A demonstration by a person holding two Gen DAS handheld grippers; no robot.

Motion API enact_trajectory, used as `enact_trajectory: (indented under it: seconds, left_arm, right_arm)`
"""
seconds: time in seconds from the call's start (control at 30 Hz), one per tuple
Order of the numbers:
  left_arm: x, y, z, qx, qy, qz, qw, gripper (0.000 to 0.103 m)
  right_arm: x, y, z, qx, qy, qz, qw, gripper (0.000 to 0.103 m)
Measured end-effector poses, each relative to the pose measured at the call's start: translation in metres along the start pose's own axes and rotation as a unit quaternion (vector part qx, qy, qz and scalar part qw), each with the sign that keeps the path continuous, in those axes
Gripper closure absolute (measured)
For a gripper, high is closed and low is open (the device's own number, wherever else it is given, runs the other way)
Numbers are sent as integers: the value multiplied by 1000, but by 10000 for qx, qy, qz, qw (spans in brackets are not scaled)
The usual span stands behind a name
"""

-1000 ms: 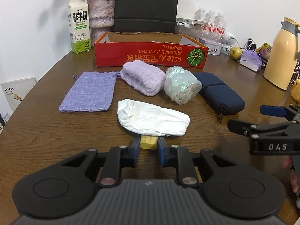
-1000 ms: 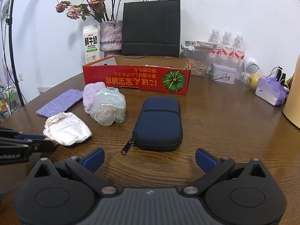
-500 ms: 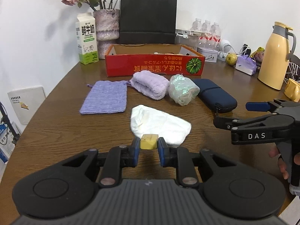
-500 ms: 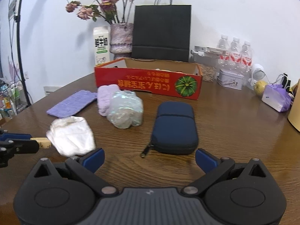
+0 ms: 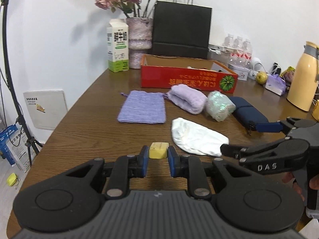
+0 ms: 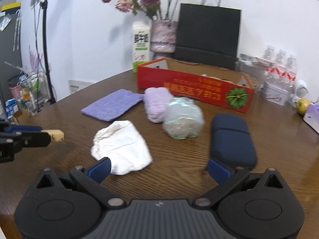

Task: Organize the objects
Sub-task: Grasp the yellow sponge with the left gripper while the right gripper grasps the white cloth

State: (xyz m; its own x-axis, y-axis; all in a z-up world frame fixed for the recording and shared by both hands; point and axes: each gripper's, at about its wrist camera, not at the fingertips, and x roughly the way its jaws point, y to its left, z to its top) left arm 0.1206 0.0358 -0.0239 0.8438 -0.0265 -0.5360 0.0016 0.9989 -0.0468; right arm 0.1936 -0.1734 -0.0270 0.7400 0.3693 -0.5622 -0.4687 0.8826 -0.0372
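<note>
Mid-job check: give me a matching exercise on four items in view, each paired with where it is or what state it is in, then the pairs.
Things:
1. yellow block
2. white cloth
3. navy zip case
4. red cardboard box

Places or states:
A. at the back of the table, in front of the black paper bag
B. lying on the table near the open right claw, at its right fingertip
C. pinched in the left claw
D. crumpled on the table in front of the purple pouch

Pairs: 1-C, 2-D, 3-B, 4-A
</note>
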Motion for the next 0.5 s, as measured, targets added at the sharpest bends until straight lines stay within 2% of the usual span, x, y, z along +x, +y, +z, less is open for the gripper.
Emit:
enact_trajectory:
  seconds: [0.27,0.5]
  left_arm:
    - [5,21,1,-171,-59,12,9998,83]
    - [14,32,5,-255,-77,-52,9996,83]
  right_arm:
    - [31,26,13,-251,317,282,9988,0]
    - [52,33,21,-188,517,390,9977,0]
